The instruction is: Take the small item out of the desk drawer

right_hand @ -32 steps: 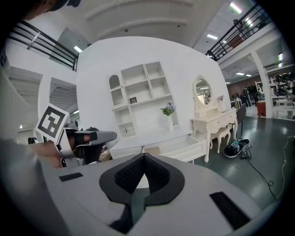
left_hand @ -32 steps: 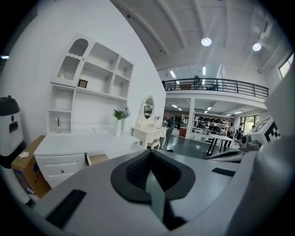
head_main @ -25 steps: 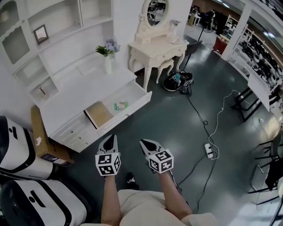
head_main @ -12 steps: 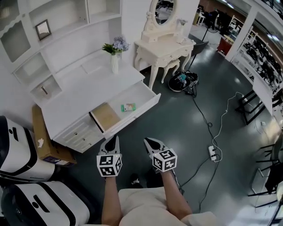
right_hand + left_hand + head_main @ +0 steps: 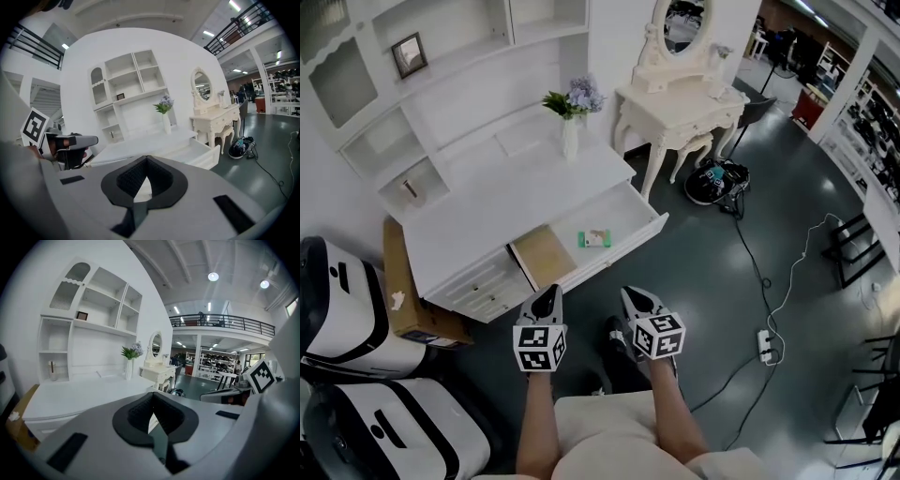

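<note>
Short of the open drawer (image 5: 628,214) with its small item (image 5: 594,238), left claw (image 5: 547,296) and right claw (image 5: 634,300) hang clenched, empty.

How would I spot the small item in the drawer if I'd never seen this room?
Find the big white desk with shelves above it; its wide drawer stands pulled open. Inside lies a small green-and-white packet, the only green thing there, right of a flat tan sheet.

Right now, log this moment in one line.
drawer: open | small item: inside drawer, untouched | left gripper: shut, empty | right gripper: shut, empty
</note>
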`<state>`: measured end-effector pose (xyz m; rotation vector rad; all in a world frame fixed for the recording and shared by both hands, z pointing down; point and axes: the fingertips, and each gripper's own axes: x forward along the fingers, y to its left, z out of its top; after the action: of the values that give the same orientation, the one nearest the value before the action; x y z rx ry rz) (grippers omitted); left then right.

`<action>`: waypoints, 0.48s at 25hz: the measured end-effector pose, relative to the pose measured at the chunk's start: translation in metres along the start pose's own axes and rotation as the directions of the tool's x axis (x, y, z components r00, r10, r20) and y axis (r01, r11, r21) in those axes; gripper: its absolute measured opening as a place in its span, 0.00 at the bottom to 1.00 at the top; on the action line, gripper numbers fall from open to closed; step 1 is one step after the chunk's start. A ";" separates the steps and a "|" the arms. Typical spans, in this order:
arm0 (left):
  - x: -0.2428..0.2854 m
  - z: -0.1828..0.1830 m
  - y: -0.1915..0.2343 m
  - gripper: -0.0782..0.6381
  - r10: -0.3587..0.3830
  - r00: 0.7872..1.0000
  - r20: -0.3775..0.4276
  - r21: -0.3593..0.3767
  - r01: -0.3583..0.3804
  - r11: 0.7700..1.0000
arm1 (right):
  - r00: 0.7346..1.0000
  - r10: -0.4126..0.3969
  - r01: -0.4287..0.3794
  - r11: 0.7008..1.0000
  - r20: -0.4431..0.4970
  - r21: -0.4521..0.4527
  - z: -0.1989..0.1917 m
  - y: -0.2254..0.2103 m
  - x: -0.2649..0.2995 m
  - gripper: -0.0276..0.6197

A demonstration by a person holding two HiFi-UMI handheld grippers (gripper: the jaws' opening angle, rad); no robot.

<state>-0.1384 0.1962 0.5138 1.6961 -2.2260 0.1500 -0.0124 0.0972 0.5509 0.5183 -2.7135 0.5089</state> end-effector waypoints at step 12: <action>0.115 0.038 0.032 0.13 0.026 0.998 -0.062 0.034 -0.024 0.999 | 0.996 0.054 -0.065 0.985 -0.075 -0.160 0.053 -0.048 0.106 0.08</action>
<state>-0.2026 0.0894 0.5195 1.6574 -2.2116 0.2441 -0.0994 0.0040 0.5574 0.3702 -2.6795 0.3103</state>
